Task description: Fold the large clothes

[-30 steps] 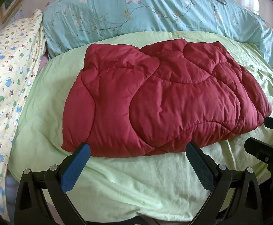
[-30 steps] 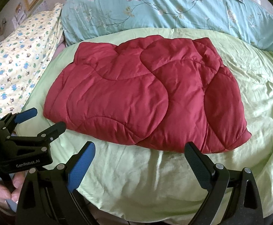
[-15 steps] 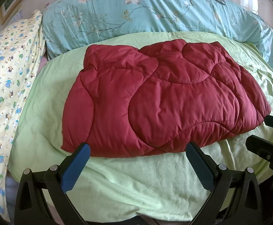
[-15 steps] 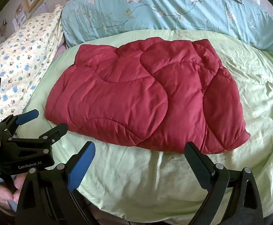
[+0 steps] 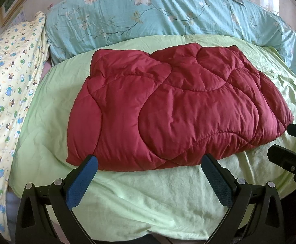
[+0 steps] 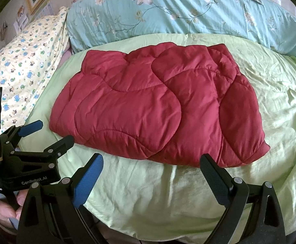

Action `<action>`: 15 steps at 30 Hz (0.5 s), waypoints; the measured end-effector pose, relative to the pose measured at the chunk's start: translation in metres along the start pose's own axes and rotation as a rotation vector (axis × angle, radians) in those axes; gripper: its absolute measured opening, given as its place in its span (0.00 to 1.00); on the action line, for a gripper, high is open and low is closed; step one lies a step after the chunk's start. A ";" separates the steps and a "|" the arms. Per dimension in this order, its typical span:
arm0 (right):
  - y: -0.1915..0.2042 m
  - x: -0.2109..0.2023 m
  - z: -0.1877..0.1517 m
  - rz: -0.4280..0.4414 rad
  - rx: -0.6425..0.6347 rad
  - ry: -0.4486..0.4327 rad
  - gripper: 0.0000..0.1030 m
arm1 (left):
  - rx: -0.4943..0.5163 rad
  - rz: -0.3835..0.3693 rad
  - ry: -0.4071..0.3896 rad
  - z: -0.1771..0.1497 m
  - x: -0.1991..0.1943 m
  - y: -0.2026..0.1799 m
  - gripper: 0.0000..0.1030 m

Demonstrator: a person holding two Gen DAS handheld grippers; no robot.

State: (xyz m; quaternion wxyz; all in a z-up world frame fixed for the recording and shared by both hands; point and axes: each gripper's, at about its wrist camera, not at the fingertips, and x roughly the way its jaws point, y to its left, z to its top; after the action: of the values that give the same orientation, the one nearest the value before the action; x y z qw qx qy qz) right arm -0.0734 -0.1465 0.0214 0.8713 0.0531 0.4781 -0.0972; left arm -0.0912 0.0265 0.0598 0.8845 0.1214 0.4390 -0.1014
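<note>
Red quilted garment (image 5: pixel 176 109); person's hand (image 6: pixel 3 209) only right-view.

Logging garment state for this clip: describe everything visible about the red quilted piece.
The red quilted garment is dark red, puffy, with a slight sheen and curved stitch lines. It lies folded into a rough rectangle, layers showing along its right edge, flat on the green sheet. Neither the left gripper nor the right gripper touches it.

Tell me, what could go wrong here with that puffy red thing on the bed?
1. The red quilted garment looks thick and slippery, so a fold might spring open.
2. Both hand-held grippers, left and right, hang open short of its near edge; a pinch could catch the wrinkled green sheet too.
</note>
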 end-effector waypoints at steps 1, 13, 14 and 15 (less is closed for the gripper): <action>0.000 0.000 0.000 0.001 0.000 0.000 0.94 | 0.001 0.001 0.000 0.000 0.000 0.000 1.00; 0.000 -0.002 0.001 0.002 0.000 -0.003 0.94 | 0.002 -0.003 -0.008 0.000 -0.001 0.001 0.99; 0.000 -0.001 0.000 0.000 -0.001 -0.003 0.94 | 0.002 -0.003 -0.008 0.000 -0.001 0.001 0.99; 0.000 -0.002 0.001 -0.001 -0.001 -0.004 0.94 | 0.002 -0.002 -0.009 0.000 -0.001 0.001 0.99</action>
State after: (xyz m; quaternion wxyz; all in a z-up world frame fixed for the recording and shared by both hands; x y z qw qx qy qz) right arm -0.0737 -0.1463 0.0231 0.8722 0.0522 0.4765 -0.0975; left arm -0.0914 0.0270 0.0610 0.8862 0.1214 0.4350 -0.1034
